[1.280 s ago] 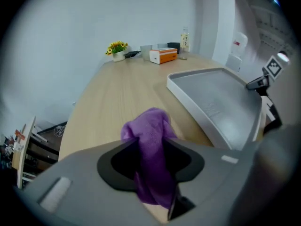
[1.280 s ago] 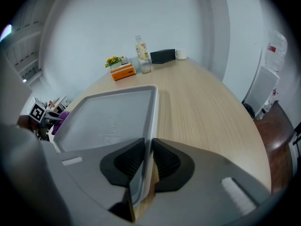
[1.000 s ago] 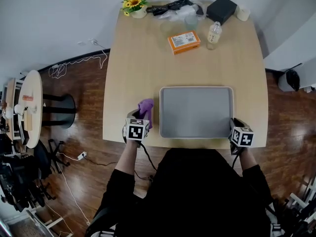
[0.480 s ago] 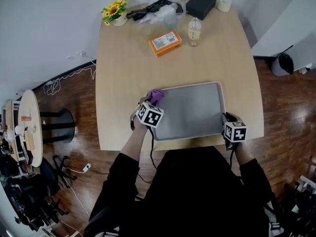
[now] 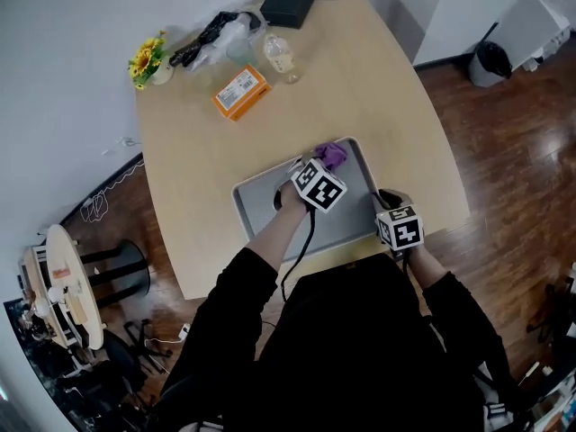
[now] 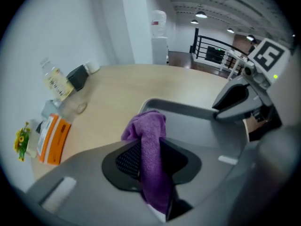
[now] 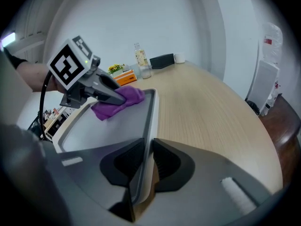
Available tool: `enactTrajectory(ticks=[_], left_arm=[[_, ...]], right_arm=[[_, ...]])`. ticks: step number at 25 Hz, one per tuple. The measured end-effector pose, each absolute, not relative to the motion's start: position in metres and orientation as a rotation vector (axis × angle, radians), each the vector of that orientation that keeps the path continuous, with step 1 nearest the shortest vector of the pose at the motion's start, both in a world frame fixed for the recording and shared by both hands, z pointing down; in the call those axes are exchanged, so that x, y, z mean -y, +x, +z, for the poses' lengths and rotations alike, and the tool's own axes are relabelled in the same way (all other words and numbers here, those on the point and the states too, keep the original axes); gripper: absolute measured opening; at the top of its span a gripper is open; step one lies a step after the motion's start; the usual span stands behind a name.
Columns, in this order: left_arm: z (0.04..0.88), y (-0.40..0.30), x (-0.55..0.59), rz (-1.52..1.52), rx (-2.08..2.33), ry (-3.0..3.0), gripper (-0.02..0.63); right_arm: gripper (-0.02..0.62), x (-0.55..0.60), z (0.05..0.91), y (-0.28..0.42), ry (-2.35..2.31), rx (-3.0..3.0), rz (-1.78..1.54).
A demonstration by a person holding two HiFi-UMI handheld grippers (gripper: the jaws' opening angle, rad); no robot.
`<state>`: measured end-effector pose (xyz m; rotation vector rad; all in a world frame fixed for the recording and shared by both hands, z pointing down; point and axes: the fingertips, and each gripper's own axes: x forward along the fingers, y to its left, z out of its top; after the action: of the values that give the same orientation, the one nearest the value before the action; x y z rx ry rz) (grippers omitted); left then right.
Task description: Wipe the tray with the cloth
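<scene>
Near edge of table: a shallow grey metal tray (image 5: pixel 256 201) lies on the pale wooden table (image 5: pixel 396 106), close to the person.
Cloth: a small purple microfibre cloth (image 5: pixel 335 154) sits at the tray's far right corner, apparently resting on its floor.
Left gripper (image 5: pixel 326 167): jaws clamped on a fold of the cloth, with the rest hanging limp past the pads.
Right gripper (image 5: pixel 385 202): jaws pinched on the tray's near right rim.
Handling: the cloth is soft and light, likely to bunch, so a thick fold pressed flat should wipe best. The tray is stiff but probably slides on smooth wood, so the rim hold matters.
Room: the tray floor is bare, and the raised rim ends each stroke. An orange box (image 5: pixel 238 91) by the table's far edge is well apart.
</scene>
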<state>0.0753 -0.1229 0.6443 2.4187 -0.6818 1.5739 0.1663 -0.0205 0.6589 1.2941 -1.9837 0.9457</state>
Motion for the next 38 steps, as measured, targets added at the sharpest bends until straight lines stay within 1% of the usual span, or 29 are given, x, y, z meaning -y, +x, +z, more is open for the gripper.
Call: enactTrajectory(ticks=[3,5,13,16,21,28,33,38], left_arm=[[0.647,0.122,0.121,1.655,0.602,2.464,0.08],[0.65,0.133,0.121,1.718,0.586,2.469,0.08],[0.649,0.135,0.12,1.694,0.593,2.471,0.078],[0.648,0.126,0.116,1.681,0.604,2.479,0.08],[0.648,0.08,0.1,1.63,0.665,2.445,0.08],[0.651,-0.036,0.067,1.585,0.832,2.329,0.08],[0.657,-0.113,0.049,1.61,0.935,2.229,0.08],[0.661,-0.154,0.037,1.605,0.98,2.181,0.078]], right_arm=[[0.064,0.018,0.659,0.167,1.28,1.997,0.95],[0.066,0.018,0.66,0.168,1.271,2.007,0.947],[0.071,0.018,0.658,0.172,1.23,2.021,0.944],[0.071,0.018,0.658,0.172,1.217,2.015,0.937],[0.071,0.02,0.658,0.177,1.208,2.006,0.935],[0.071,0.021,0.659,0.179,1.209,1.981,0.918],[0.07,0.02,0.661,0.178,1.228,1.957,0.916],[0.069,0.02,0.66,0.173,1.242,1.943,0.911]])
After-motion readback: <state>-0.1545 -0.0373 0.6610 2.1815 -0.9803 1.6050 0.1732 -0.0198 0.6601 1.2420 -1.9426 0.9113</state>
